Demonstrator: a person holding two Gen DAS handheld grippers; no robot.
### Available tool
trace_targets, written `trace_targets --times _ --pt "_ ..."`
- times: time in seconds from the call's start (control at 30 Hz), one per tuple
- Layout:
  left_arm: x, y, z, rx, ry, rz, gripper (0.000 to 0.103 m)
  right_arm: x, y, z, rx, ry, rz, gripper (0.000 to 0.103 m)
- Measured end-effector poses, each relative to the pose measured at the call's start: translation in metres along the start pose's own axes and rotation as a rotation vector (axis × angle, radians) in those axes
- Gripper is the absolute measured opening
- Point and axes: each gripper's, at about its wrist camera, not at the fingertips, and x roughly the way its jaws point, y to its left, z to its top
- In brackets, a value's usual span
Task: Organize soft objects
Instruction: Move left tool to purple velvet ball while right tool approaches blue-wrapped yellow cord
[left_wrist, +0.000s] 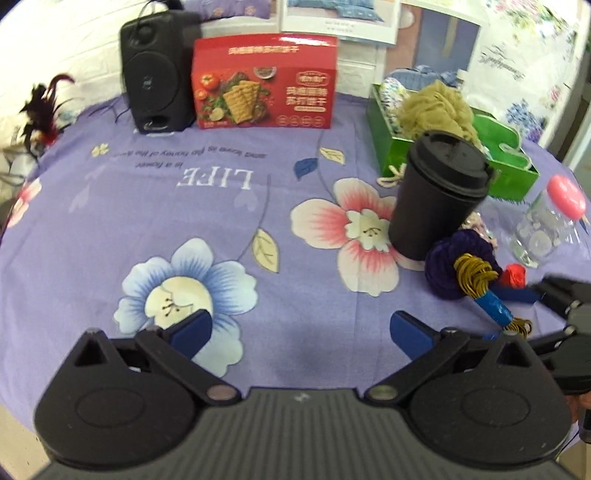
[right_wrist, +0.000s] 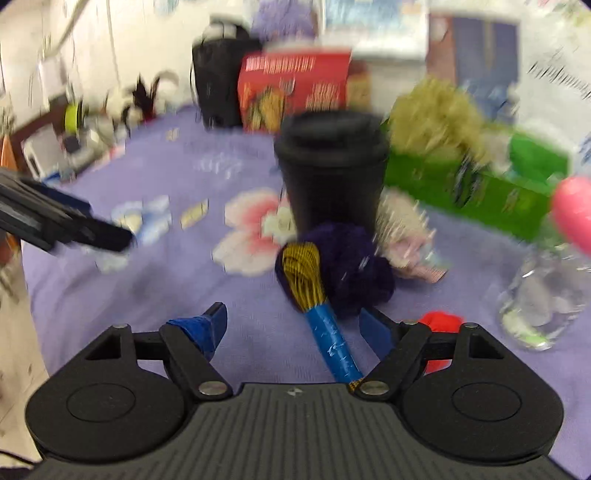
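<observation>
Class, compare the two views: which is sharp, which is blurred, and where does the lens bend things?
Left wrist view: mostly sharp, the red box print readable, table edge bowed by fisheye. Right wrist view: motion-smeared, black cup and green box streaked.

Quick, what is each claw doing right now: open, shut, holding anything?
Left claw: open, holding nothing, only tablecloth between its fingers.
Right claw: open, holding nothing; the blue-wrapped gold thread bundle lies between its fingers, ungripped.

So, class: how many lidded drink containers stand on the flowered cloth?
2. The black cup stands before the green box; the clear bottle with a pink cap stands right of it. More may be hidden.
</observation>
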Motion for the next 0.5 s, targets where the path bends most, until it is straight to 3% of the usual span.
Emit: trace_targets --times 0.17,0.27,0.4,0.5 --pt "0.005 0.006 0.005 0.005 0.004 0.025 0.102 -0.003 0.012 -0.013 0.009 0.111 0.243 0.065" --pt "0.008 -0.001 0.008 0.031 -0.001 0.022 0.102 -0.018 0.018 -0.03 0.019 0.152 0.295 0.065" --pt "0.012 -0.028 0.015 0.08 -0.006 -0.047 0.102 -0.055 0.005 -0.043 0.077 0.055 0.195 0.065" --pt "0.018 -0.06 0.022 0.144 -0.022 -0.088 0.102 -0.076 -0.013 -0.047 0.154 -0.058 0.05 0.066"
